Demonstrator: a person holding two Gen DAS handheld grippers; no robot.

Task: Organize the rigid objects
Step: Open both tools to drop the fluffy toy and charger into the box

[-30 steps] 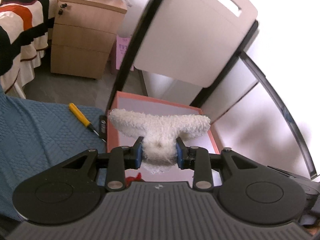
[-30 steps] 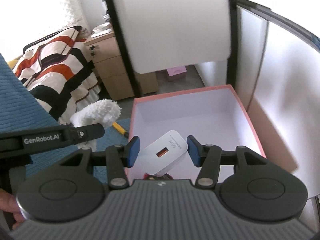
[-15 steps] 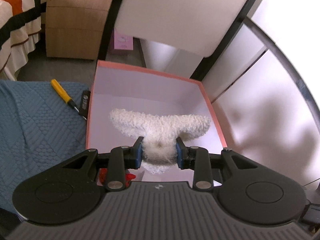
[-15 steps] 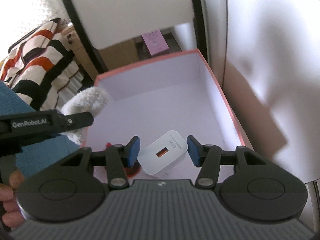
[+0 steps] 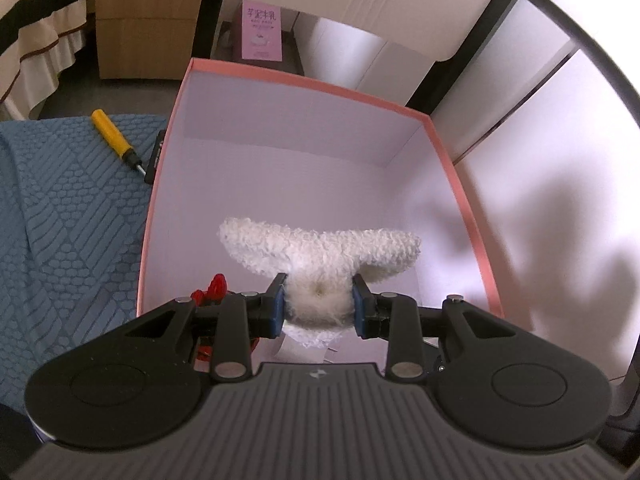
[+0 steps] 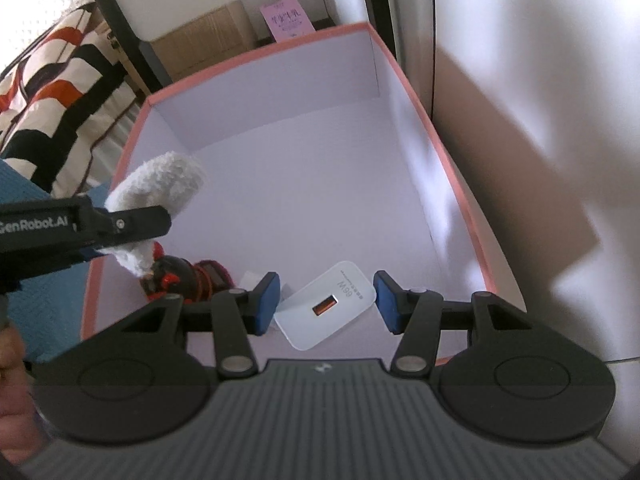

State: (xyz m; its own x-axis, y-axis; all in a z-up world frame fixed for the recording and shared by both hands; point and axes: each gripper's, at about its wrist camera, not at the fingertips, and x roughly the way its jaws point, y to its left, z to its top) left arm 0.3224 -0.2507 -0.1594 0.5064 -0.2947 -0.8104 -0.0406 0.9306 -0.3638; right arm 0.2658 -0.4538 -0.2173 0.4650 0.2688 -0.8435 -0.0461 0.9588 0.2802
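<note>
While I hang both grippers over the box, this is how things stand:

Left gripper (image 5: 319, 304): pinched on the narrow middle of a white fluffy toy (image 5: 320, 252), whose two lobes spread out sideways past the pads, so its long axis runs across my fingers.

Toy's place: above the near half of the pink-rimmed box (image 5: 460, 184), inside the rim line and clear of the floor of the box as far as I can judge; from the right wrist view it sits toward the box's left wall (image 6: 160, 184).

Right gripper (image 6: 326, 304): jaws wide apart, holding nothing. A white charger (image 6: 326, 306) lies flat on the box floor directly below the gap, its orange port facing up at me and neither pad touching it.

Already in the box: a red and black thing (image 6: 180, 276) in the near left corner, just below the toy; I cannot tell what it is.

Outside the box: a yellow-handled screwdriver (image 5: 116, 138) on the blue cloth (image 5: 64, 220), just beside the box's left wall, handle pointing away from me.

What the next move turns on: the toy is straight down from a bare patch of box floor, so I judge that opening the left gripper would drop it inside. The left gripper is also the nearer one to the screwdriver.

Risk: a lobe may land on the red thing.
</note>
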